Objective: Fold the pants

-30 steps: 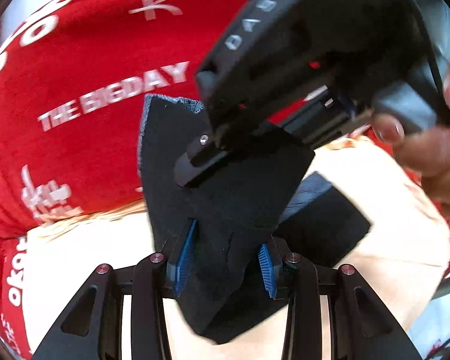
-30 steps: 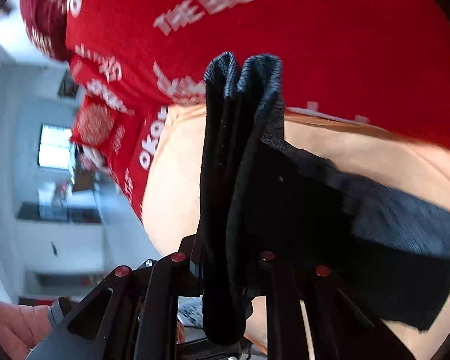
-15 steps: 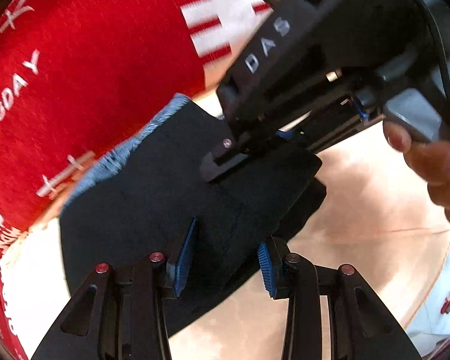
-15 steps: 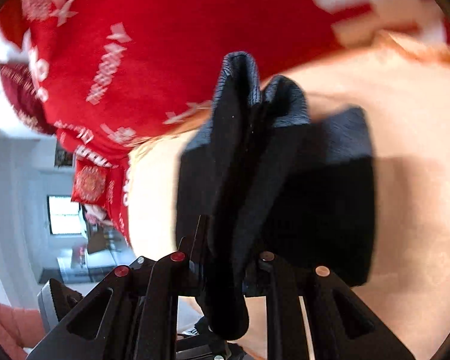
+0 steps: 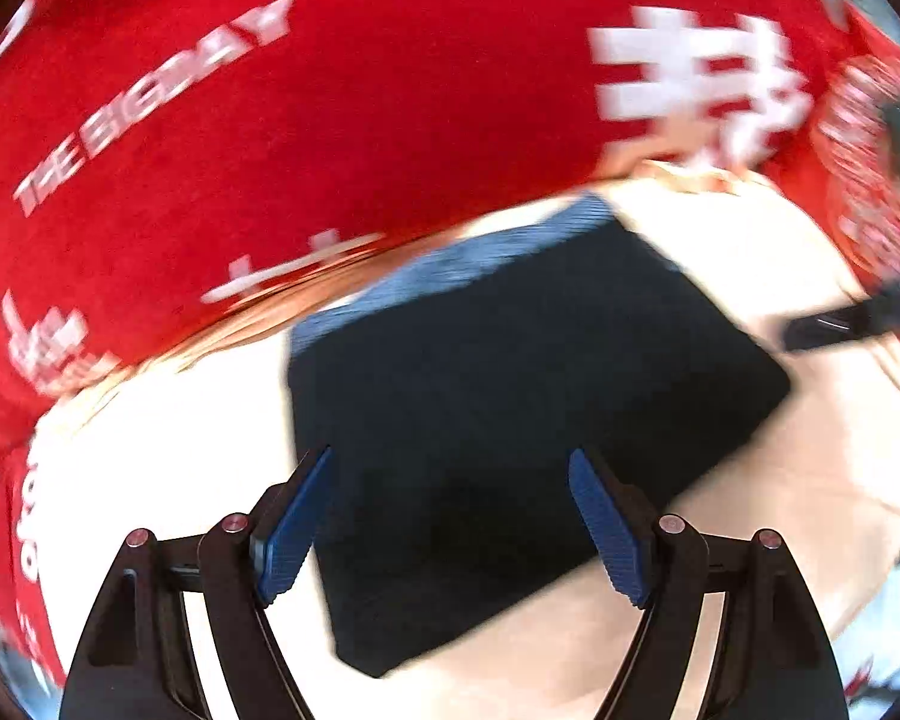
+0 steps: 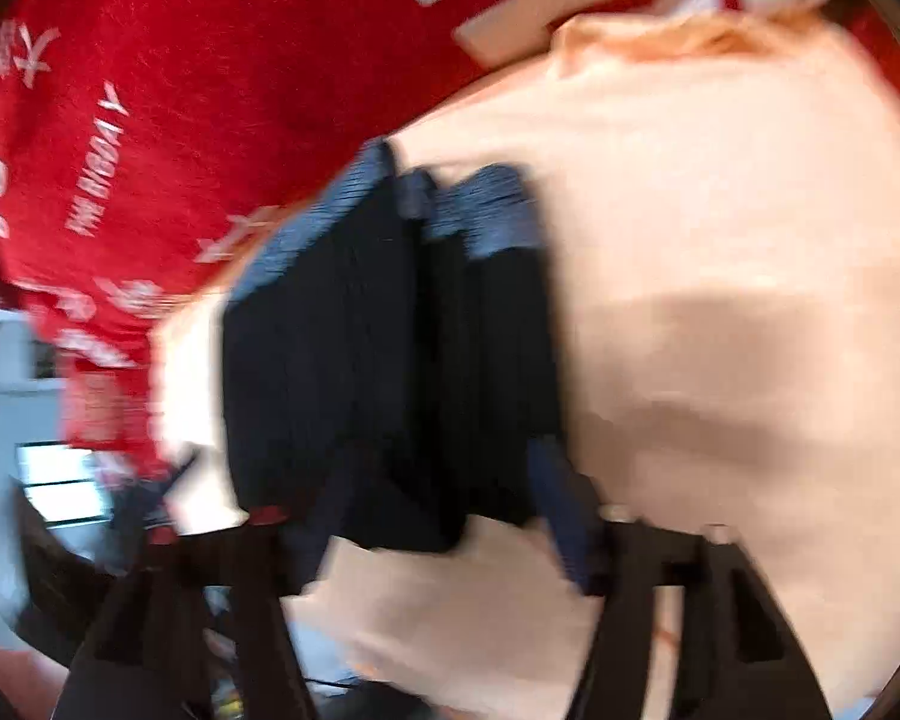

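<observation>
Black fabric, the pants (image 5: 510, 420) lie folded into a compact, roughly rectangular bundle on a pale peach-coloured worktop (image 5: 780, 510). A ribbed band of blue-grey, probably the waistband, runs along the far edge of the bundle. From the right wrist view the pants (image 6: 390, 360) show stacked layers with soft vertical creases, and the same blue-grey band sits at the top edge.

The left gripper (image 5: 450, 516) has its fingers (image 5: 294, 516) wide apart, blue pads facing inward, framing the near edge of the bundle with nothing between them. The right gripper (image 6: 450, 516) also has its fingers apart, on either side of the near end of the pants; the picture is blurred, so I cannot tell whether they touch the cloth.

Behind the worktop hangs a red cloth (image 5: 270, 120) printed with white lettering and symbols, filling the upper part of both views. Both views are smeared by motion blur.
</observation>
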Action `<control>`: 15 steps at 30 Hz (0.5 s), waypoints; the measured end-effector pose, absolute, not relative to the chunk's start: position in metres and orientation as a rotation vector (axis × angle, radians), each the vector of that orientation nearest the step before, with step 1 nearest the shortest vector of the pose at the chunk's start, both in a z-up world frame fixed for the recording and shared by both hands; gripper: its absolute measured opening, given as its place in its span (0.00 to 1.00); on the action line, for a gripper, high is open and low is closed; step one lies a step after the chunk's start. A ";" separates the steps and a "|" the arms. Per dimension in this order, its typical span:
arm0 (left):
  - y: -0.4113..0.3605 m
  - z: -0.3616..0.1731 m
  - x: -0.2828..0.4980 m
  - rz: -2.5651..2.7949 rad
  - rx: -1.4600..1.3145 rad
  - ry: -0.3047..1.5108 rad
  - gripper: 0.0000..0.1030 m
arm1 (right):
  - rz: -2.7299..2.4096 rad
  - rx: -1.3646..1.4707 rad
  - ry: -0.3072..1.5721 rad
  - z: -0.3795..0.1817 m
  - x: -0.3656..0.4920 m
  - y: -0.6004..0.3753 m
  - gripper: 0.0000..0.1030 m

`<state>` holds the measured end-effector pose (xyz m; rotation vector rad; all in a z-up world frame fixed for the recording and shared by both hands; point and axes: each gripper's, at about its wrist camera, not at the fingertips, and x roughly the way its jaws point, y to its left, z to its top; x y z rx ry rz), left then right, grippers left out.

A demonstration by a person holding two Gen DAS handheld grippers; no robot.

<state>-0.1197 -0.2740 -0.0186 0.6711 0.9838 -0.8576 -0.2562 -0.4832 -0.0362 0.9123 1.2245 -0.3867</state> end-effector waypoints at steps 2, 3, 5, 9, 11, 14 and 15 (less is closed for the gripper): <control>-0.268 -0.029 -0.095 -0.777 0.662 1.016 0.78 | -0.435 0.874 1.223 -0.025 -0.259 -0.479 0.68; -0.264 -0.034 -0.084 -0.741 0.649 1.035 0.78 | -0.444 0.877 1.206 -0.019 -0.260 -0.476 0.68; -0.259 -0.046 -0.069 -0.694 0.631 1.082 0.78 | -0.445 0.869 1.175 -0.012 -0.266 -0.480 0.68; -0.255 -0.071 -0.062 -0.675 0.608 1.195 0.78 | -0.429 0.732 1.165 0.004 -0.239 -0.458 0.58; -0.253 -0.074 -0.067 -0.685 0.607 1.195 0.78 | -0.405 0.702 1.175 0.003 -0.227 -0.449 0.55; -0.251 -0.078 -0.074 -0.692 0.617 1.194 0.79 | -0.389 0.717 1.219 -0.018 -0.221 -0.439 0.54; -0.250 -0.079 -0.075 -0.699 0.609 1.210 0.81 | -0.405 0.732 1.253 -0.030 -0.220 -0.433 0.54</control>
